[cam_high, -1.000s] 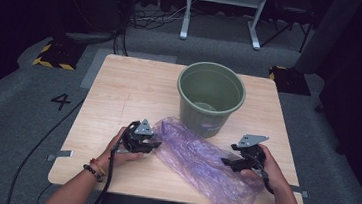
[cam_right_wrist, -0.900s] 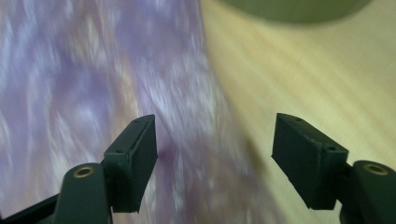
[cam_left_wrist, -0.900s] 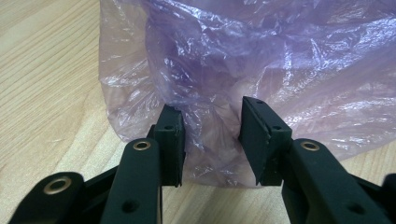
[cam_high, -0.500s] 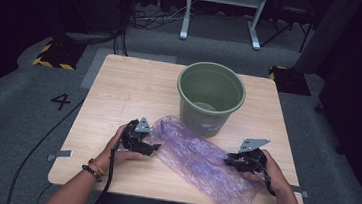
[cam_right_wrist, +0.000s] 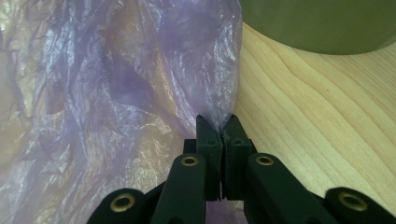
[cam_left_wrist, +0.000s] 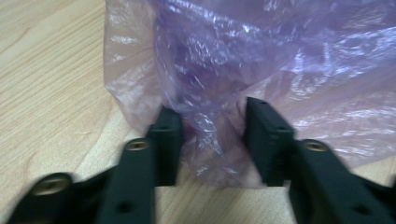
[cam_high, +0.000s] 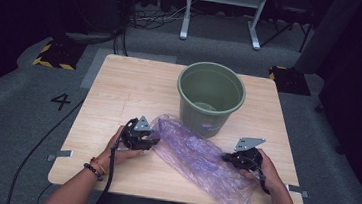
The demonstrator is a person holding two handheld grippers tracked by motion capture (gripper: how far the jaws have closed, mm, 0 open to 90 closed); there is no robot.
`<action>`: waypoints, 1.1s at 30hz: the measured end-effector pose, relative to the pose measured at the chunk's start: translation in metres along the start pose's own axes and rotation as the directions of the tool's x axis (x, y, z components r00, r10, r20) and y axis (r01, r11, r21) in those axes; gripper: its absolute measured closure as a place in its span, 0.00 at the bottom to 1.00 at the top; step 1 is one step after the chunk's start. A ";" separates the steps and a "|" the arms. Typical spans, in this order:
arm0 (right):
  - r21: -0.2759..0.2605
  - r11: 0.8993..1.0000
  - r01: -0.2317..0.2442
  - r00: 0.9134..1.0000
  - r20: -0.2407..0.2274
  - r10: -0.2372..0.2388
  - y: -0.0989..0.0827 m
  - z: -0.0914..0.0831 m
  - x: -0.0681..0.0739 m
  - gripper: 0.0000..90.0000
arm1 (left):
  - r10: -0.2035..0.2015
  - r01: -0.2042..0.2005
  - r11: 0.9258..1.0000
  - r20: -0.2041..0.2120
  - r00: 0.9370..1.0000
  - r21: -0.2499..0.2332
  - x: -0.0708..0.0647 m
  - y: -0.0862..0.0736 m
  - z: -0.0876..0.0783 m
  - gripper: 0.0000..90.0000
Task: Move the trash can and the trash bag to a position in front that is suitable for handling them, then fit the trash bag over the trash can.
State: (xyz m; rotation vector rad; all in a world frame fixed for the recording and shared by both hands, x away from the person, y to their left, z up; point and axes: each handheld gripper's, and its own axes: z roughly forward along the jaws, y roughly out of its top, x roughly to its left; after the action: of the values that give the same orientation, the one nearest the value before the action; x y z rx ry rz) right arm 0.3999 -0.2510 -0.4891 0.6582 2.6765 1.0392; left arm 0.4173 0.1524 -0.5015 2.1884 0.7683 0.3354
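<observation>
Purple plastic bag lying crumpled and flattened on the tabletop, running diagonally from near the left claw toward the near right edge, where its lower end hangs just over the rim. Film thin, translucent, heavily creased. Upper part of bag resting just beside the base of the green bucket; contact between the two not determinable.

Left claw at the bag's upper left end, held low over the tabletop by the left hand. In the left gripper view, a bunched fold of the bag sitting between the two black jaws, jaws having just been closing. Gap between them partly taken up by the gathered film; jaws standing apart, with no firm pinch on the film to be made out.

Right claw at the bag's right edge, held by the right hand. In the right gripper view, right claw brought together, jaws having just been closing, tips clamped on a thin edge of the bag. Bucket wall visible beyond, across bare wood grain.

Bucket upright at the far centre of the tabletop, open at the top. Grey three-cornered plate on top of each claw. Bracelet on the left wrist. Grey floor around the tabletop marked with the numeral 4.
</observation>
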 end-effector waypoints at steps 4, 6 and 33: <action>-0.001 1.000 0.003 1.000 -0.004 -0.003 0.001 0.001 0.002 0.94 | 0.008 -0.008 1.000 0.001 1.000 -0.003 0.000 0.000 0.000 0.85; 0.000 1.000 0.011 1.000 -0.008 -0.011 0.002 0.002 0.002 0.92 | 0.005 -0.005 1.000 0.000 1.000 -0.004 0.000 0.000 0.000 0.89; -0.126 0.991 0.046 0.997 0.069 -0.037 0.048 -0.011 0.030 0.31 | 0.041 -0.041 0.990 -0.003 0.999 -0.136 -0.004 0.017 -0.023 0.99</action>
State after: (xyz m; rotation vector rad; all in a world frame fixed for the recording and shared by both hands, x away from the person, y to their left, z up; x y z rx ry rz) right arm 0.3859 -0.2112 -0.4491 0.5994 2.5307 1.1456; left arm 0.4108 0.1550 -0.4737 2.0784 0.6808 0.3969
